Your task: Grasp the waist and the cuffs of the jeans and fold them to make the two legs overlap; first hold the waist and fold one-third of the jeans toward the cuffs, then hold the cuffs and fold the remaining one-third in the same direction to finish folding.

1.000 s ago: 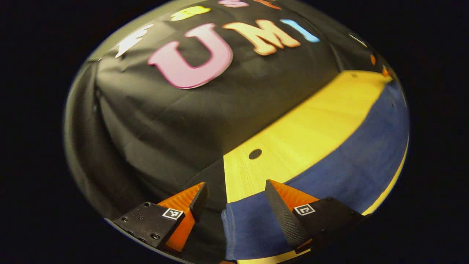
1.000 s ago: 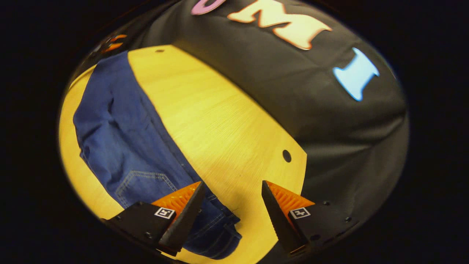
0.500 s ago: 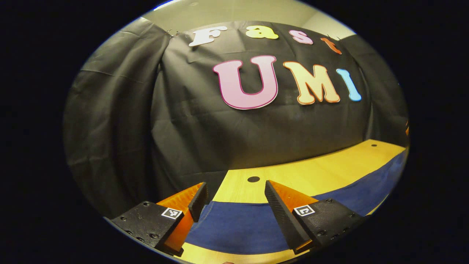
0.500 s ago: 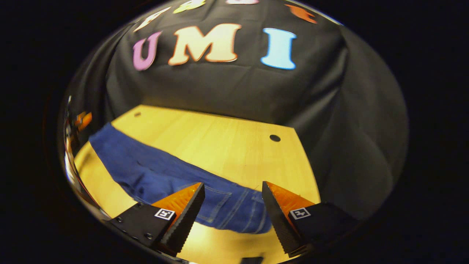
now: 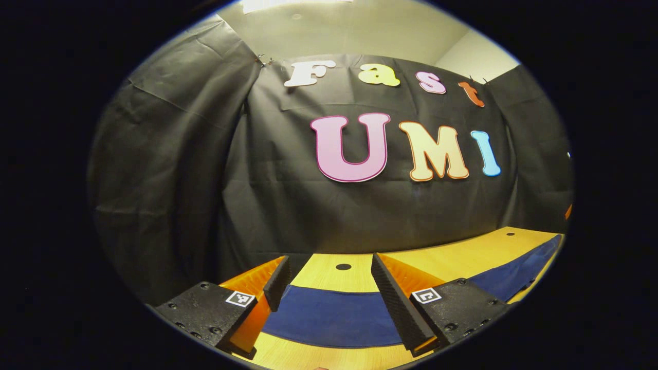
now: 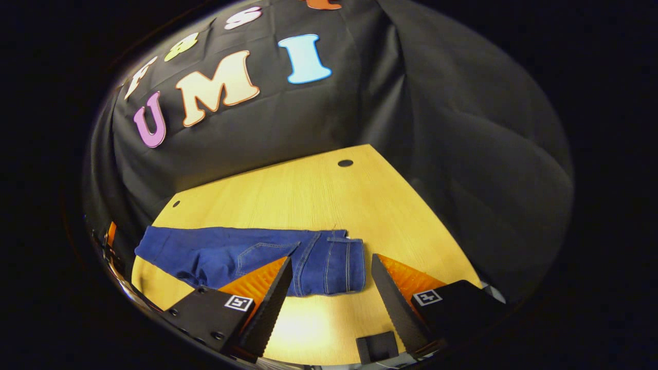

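i read the left gripper (image 5: 329,280) as spread wide, with nothing between its fingers. in the left gripper view it hangs above the cuff end of the jeans (image 5: 334,316), which cross the lower part of the frame as a flat blue band on the wooden table (image 5: 452,257). the band continues to the right and runs away along the table toward the far edge. a round hole (image 5: 343,266) in the tabletop sits just beyond the denim, between the fingers as seen from the camera.

i read the right gripper (image 6: 331,280) as spread wide as well, holding nothing. in the right gripper view the jeans (image 6: 257,254) lie flat and lengthwise on the table (image 6: 308,195), legs overlapped, with the waist end (image 6: 342,262) nearest the gap between the fingers and the legs extending to the left. stitched pocket seams are visible near the waist. whether the fingers touch the cloth i cannot tell. a small dark block (image 6: 378,347) sits at the near table edge, below the fingers. a second round hole (image 6: 345,163) marks the far side of the tabletop.
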### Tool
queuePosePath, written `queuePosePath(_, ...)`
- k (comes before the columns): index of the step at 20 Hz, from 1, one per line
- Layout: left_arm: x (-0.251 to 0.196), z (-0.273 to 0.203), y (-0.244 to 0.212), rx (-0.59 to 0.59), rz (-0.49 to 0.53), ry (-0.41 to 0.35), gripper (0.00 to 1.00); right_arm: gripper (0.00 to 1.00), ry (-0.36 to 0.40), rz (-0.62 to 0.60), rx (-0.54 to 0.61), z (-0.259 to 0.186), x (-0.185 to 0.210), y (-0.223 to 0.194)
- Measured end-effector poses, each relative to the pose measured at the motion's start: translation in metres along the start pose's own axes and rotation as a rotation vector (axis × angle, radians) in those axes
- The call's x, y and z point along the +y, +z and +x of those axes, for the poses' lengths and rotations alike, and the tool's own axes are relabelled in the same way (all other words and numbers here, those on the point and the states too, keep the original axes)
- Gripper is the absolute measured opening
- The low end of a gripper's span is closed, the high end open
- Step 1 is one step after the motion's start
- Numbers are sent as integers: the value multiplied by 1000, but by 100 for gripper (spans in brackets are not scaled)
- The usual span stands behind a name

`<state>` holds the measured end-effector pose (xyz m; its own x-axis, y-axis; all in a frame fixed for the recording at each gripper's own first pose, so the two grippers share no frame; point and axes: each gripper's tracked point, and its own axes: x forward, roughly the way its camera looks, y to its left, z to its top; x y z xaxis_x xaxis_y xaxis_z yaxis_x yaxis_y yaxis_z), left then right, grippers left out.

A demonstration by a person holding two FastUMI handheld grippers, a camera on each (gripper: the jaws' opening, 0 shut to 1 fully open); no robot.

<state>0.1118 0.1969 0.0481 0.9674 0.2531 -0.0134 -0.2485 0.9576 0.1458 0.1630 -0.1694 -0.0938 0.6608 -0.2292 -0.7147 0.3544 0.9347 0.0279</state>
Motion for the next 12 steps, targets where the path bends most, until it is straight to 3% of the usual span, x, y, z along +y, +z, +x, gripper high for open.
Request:
queuePosePath(5,17,-30,1,-26,24,44,95,97,22,135,108,26,-8,-39)
queuePosePath(8,38,-47,-3,-8,74,125,95,97,42,240,111,40,-17,-44)
queuePosePath(12,44,-68,-5,7,74,160,95,97,72,295,146,53,-21,-55)
